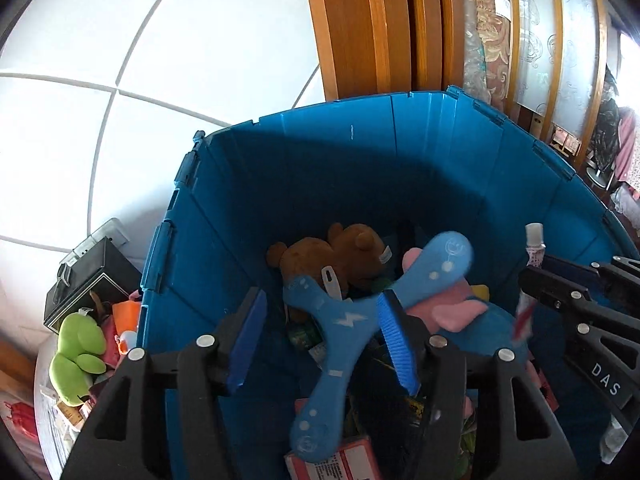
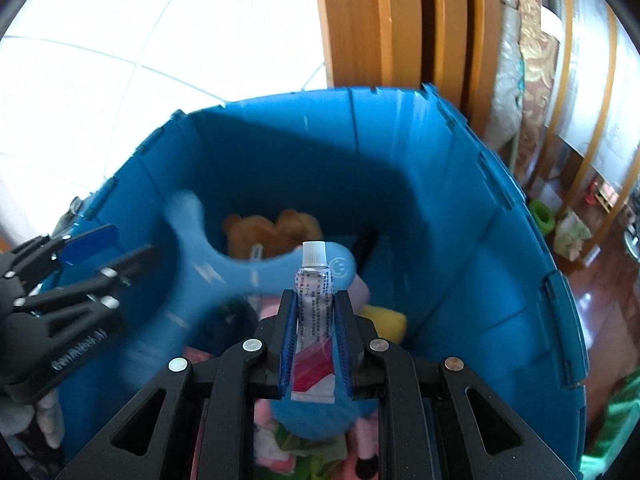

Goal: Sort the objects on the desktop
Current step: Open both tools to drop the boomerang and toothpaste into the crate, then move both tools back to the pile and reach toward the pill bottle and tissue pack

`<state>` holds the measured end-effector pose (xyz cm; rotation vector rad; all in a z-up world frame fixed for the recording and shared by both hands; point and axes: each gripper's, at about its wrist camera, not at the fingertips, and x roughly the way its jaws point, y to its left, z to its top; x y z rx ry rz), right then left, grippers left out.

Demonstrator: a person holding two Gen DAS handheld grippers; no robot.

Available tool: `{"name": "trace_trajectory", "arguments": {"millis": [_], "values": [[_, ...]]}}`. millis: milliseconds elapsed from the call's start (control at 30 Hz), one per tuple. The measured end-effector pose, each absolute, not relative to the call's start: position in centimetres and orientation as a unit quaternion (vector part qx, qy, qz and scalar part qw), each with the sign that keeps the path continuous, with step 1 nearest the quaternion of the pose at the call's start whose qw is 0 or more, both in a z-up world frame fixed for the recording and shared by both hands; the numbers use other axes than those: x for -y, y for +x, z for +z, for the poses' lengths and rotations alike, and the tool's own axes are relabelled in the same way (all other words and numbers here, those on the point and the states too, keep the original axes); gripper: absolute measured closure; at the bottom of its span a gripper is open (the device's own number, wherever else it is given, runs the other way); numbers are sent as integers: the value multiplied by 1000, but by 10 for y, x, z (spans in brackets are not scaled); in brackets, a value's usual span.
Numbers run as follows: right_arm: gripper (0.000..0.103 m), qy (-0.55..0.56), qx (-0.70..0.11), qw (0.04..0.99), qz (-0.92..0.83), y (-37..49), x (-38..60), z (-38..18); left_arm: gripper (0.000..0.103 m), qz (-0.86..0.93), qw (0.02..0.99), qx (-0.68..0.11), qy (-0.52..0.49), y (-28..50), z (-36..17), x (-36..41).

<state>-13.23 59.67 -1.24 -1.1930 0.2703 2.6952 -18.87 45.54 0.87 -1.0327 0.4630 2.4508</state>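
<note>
A blue three-armed boomerang toy (image 1: 344, 320) hangs over the big blue bin (image 1: 360, 160), between the fingers of my left gripper (image 1: 320, 300). It leans by the right pad while the left pad stands clear of it, so the jaws are open. In the right wrist view the boomerang (image 2: 224, 268) is blurred, beside the left gripper (image 2: 120, 248). My right gripper (image 2: 316, 296) is shut on a small white-capped tube (image 2: 316, 280) with red stripes, held upright over the bin (image 2: 400, 160). In the left wrist view the tube (image 1: 534, 248) and the right gripper (image 1: 540, 270) sit at the right edge.
The bin holds a brown teddy bear (image 1: 332, 256), a pink plush (image 1: 452, 304), a red-and-white box (image 1: 340, 460) and a yellow item (image 2: 384, 318). Left of the bin lie a green frog plush (image 1: 78, 344) and a black box (image 1: 88, 280). A wooden door frame (image 1: 372, 28) stands behind.
</note>
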Motion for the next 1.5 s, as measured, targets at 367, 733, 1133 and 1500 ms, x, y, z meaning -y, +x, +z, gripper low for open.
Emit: {"name": "trace_trajectory", "arguments": {"millis": [367,733,1133,1500], "values": [[16,-390,-66,111,912,-135,-592,-2,46,882,220,-170,-381,-191,7,-457],[0,-415,-70,95,902,-139,-594,-11,46,879,226,-167,-386,-191,6,-456],[0,-383,-77,82,917,-131,-594,1,45,906,234,-132,-328,-167,46,-431],[0,-343,-59,56,936,-119,-564,37,22,942,225,-98,-227,-116,124,-329]]}}
